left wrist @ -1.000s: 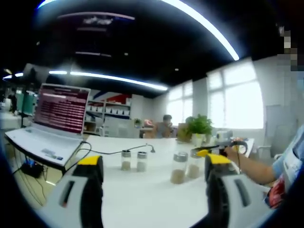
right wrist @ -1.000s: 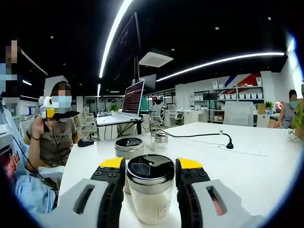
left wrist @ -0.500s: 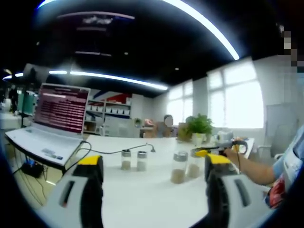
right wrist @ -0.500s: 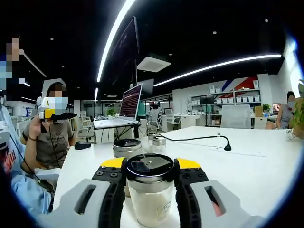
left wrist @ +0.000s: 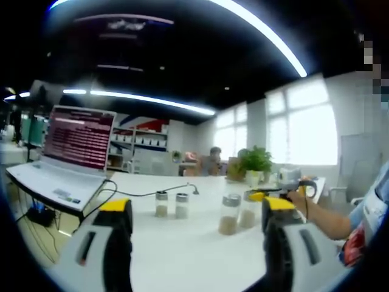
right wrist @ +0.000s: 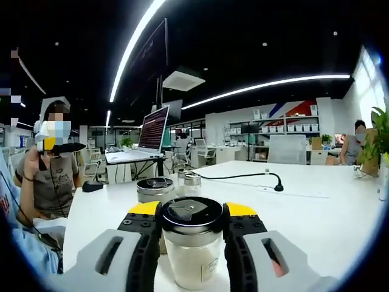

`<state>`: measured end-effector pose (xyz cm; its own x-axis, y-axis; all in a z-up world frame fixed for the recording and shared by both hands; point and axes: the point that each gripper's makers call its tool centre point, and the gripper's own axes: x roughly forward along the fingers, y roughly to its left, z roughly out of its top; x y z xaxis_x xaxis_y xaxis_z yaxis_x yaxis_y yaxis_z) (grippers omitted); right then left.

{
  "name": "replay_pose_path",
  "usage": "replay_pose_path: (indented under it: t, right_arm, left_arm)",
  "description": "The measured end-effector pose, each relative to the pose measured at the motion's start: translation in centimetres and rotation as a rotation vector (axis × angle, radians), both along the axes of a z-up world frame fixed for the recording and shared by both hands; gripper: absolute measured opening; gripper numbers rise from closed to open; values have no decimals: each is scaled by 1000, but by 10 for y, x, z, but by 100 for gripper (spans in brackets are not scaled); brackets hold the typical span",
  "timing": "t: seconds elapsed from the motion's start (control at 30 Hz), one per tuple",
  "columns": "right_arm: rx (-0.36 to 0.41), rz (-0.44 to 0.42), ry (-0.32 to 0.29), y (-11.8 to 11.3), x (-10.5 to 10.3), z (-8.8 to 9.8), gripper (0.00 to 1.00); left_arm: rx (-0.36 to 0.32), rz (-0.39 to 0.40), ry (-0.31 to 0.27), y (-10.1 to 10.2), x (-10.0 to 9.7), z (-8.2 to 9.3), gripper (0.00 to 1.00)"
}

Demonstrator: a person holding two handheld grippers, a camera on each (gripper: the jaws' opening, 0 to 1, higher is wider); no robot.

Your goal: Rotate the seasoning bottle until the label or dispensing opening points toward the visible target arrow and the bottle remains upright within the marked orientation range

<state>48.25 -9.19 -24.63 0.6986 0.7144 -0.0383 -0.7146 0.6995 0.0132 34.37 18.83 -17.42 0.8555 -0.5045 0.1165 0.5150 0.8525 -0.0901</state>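
An open office: dark ceiling with long light strips [left wrist: 261, 33], bright windows [left wrist: 310, 131], shelving [right wrist: 285, 128] along the far wall (red-and-blue stripe above), white table [right wrist: 316, 207].

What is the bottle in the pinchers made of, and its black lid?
The seasoning bottle looks like clear glass or plastic, since pale seasoning shows through its wall. Its lid looks like glossy black plastic, shiny with light reflections on top. The right gripper clamps it.
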Motion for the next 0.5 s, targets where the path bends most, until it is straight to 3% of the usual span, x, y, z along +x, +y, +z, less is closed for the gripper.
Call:
replay_pose_path:
  t: [0.5]
  right_arm:
    - [4,-171,-14,-4,5,1,39]
  left_arm:
    - [-4,-2,2,-1,0,0,93]
